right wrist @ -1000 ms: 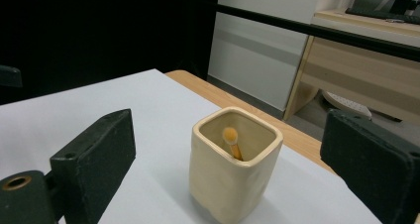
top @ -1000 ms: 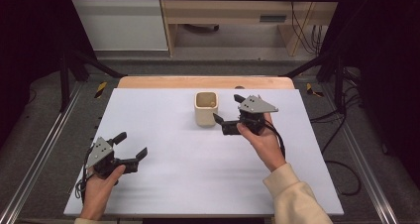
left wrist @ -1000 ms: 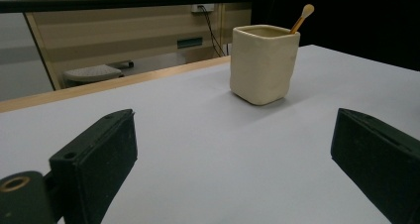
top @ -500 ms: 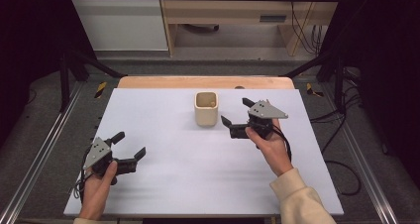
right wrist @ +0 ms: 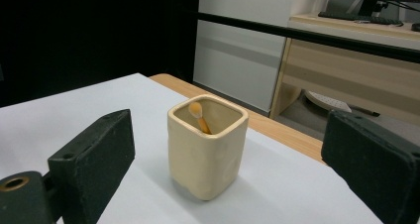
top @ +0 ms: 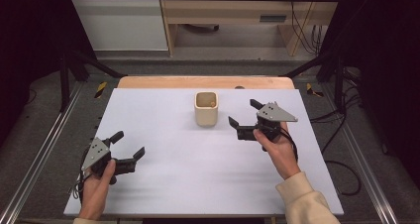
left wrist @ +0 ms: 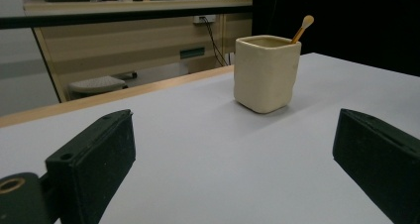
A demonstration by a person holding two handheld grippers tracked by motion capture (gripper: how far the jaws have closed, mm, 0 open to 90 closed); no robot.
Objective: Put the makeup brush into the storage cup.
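Currently, worktop: white sheet laid over a wooden table, a strip of wood showing along the far edge.
Cup: cream, square-sided cup standing upright near the far edge, roughly midway between the left and right edges; open mouth up.
Cup contents: thin wooden stick with a rounded tip leaning inside against a corner, tip poking just above the rim in the left gripper view.
Left gripper: left gripper held low near the front-left corner of the worktop, well apart from the cup; jaws spread wide with nothing between them; jaws aimed toward the cup, seen far off between them in its own view.
Right gripper: right gripper just beside the cup on its right, toward the far-right part of the worktop; jaws wide apart, bare, not touching the cup; cup stands close ahead between them in its own view.
Hands: left hand and right hand each wrap a gripper's handle; right sleeve cream.
Surroundings: desk and cabinet beyond the far edge; cables on the floor at right.
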